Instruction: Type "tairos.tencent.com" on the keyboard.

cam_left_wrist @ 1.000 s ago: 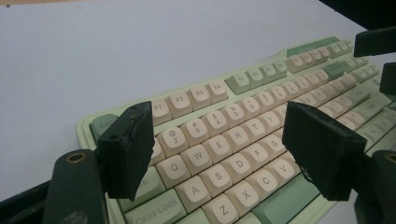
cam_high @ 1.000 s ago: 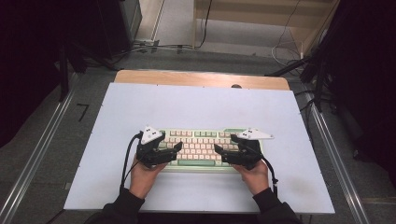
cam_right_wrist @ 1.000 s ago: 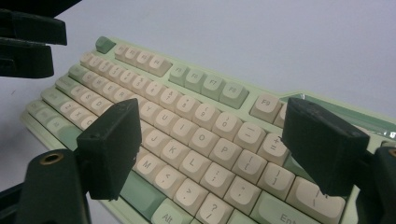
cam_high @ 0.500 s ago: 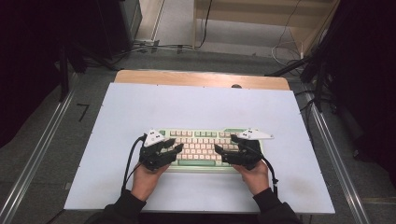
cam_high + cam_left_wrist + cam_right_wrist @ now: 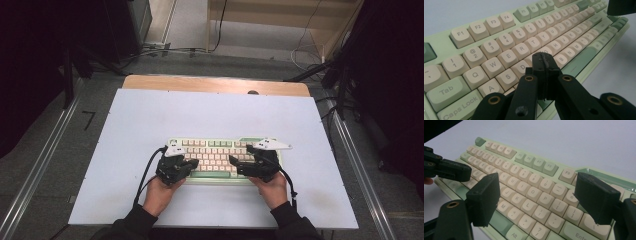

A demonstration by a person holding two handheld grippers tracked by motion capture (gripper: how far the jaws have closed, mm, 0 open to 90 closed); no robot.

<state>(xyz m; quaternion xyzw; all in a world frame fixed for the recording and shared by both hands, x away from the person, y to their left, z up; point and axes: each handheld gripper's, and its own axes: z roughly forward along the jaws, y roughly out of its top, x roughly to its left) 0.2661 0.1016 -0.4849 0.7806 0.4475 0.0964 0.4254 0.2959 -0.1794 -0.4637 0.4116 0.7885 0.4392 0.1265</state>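
Note:
A pale green keyboard (image 5: 220,150) with cream keys lies on the white tabletop, near the person's side. My left gripper (image 5: 194,165) sits over the keyboard's left half. In the left gripper view it (image 5: 544,62) is shut with nothing between its jaws, and its tip hovers just above the letter keys (image 5: 506,56) around D, F and G. Over the right half is my right gripper (image 5: 235,167). In the right gripper view it (image 5: 540,195) is open, its two pads spread wide above the keys (image 5: 534,192) near K, L and P. The left gripper's jaws (image 5: 449,170) show farther off.
The white tabletop (image 5: 150,120) extends well beyond the keyboard on all sides. A wooden strip (image 5: 215,84) runs along its far edge. Metal rails (image 5: 45,160) flank the table, and cables (image 5: 165,50) lie on the floor behind it.
The left gripper has shifted slightly toward the person and inward over the keyboard's left half. The right gripper has barely moved.

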